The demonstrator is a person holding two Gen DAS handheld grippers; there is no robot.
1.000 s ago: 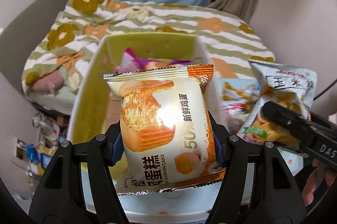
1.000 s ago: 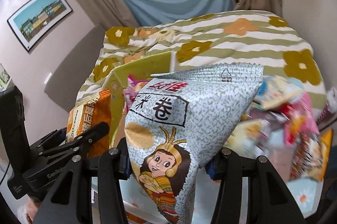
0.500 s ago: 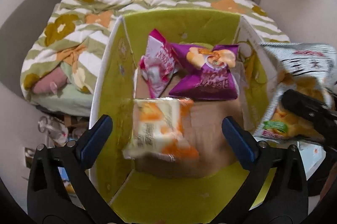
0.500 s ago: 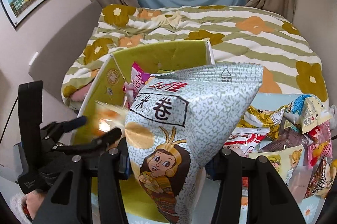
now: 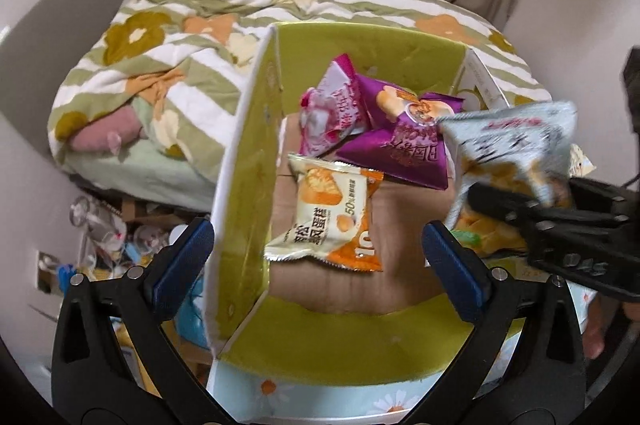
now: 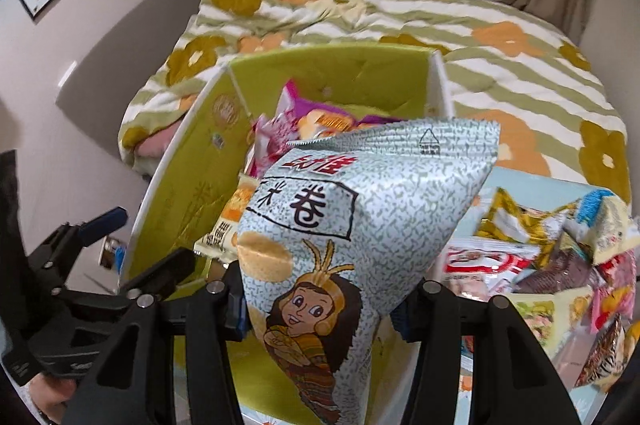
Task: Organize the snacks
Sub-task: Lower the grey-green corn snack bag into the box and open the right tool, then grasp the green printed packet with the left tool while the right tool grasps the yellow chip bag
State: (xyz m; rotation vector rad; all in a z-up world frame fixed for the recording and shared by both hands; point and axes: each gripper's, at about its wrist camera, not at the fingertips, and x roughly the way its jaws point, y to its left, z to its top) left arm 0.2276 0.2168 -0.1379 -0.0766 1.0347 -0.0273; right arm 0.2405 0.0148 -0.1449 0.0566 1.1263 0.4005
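An open cardboard box (image 5: 244,161) with yellow-green inner walls stands in front of me. On its floor lies an orange-and-cream cake packet (image 5: 332,221), with a pink packet (image 5: 332,109) and a purple packet (image 5: 404,141) behind it. My left gripper (image 5: 318,249) hangs wide open above the cake packet, holding nothing. My right gripper (image 6: 320,305) is shut on a silver-grey rice roll bag (image 6: 360,225) with a cartoon girl on it. That bag (image 5: 516,149) hovers over the box's right side in the left wrist view. The box (image 6: 180,177) shows behind the bag in the right wrist view.
A heap of several loose snack packets (image 6: 560,265) lies on the light blue table to the right of the box. Behind the box is a bed with a striped flowered quilt (image 5: 192,25). Clutter (image 5: 104,225) sits on the floor to the left.
My left gripper opened and the cake packet dropped onto the box floor. Both grippers moved forward over the box, the right one carrying the rice roll bag closer to its right wall.
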